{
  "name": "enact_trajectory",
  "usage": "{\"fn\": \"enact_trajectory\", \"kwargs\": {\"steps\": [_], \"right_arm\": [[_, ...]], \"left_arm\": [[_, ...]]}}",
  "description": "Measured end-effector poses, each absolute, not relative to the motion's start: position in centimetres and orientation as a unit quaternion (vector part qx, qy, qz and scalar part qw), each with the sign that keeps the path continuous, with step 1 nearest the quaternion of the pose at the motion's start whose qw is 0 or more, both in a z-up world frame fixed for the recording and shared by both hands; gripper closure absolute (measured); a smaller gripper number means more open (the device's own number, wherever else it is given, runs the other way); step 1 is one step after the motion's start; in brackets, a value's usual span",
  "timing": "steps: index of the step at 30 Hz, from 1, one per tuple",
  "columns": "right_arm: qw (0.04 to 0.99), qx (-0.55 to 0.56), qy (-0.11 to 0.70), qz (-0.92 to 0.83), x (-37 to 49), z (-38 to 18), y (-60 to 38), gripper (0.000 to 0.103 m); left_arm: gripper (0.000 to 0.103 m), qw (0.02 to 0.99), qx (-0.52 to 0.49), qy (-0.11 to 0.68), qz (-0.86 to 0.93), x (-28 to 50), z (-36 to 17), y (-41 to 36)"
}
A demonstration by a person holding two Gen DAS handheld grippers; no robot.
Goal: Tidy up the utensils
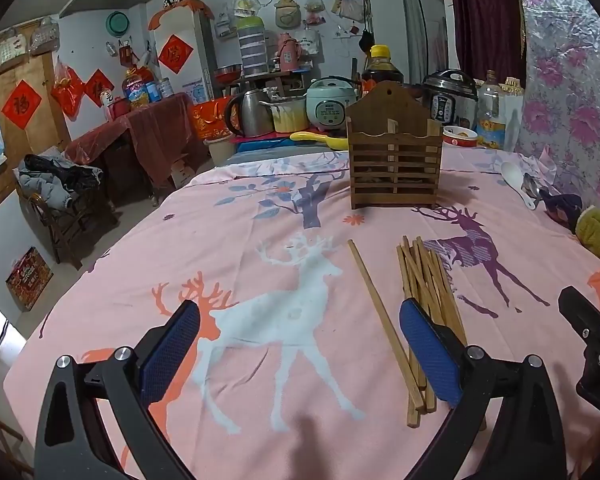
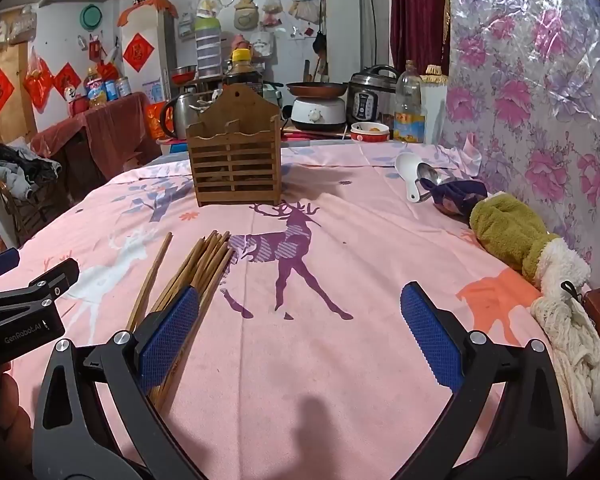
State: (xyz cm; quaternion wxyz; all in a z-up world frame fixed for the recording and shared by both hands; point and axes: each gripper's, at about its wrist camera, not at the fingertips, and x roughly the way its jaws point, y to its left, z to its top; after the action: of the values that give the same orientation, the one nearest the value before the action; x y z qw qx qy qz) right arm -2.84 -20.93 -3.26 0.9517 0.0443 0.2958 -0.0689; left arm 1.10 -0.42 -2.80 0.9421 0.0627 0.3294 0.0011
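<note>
Hovering spread wide and empty: left fingers [image 1: 172,352], right fingers [image 2: 432,340], poised above the desk's near edge [image 2: 320,420] for a first pick. Beyond, loose brown wooden chopsticks [image 1: 424,292] near the centre; further, slatted wooden utensil holder [image 2: 236,160] upright toward the far edge, ready to receive.

Both wrist views low, angled down along table [image 1: 220,208], sharing holder [image 1: 394,160], chopsticks [image 1: 420,288]

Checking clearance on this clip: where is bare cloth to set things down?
Free: the pink deer-print cloth between the open right gripper and the slatted wooden utensil holder, and left of the single chopstick. Crowded: the chopstick pile, and the white spoon and green towel by the wall.
</note>
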Motion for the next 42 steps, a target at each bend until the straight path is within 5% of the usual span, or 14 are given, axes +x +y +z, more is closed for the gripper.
{"fn": "enact_trajectory", "kwargs": {"steps": [42], "right_arm": [[0.952,0.044,0.296,-0.069,-3.12,-2.94,-21.45,0.006]], "left_arm": [[0.005,0.941,0.064,0.332,0.001,1.11,-3.00,-0.08]]}}
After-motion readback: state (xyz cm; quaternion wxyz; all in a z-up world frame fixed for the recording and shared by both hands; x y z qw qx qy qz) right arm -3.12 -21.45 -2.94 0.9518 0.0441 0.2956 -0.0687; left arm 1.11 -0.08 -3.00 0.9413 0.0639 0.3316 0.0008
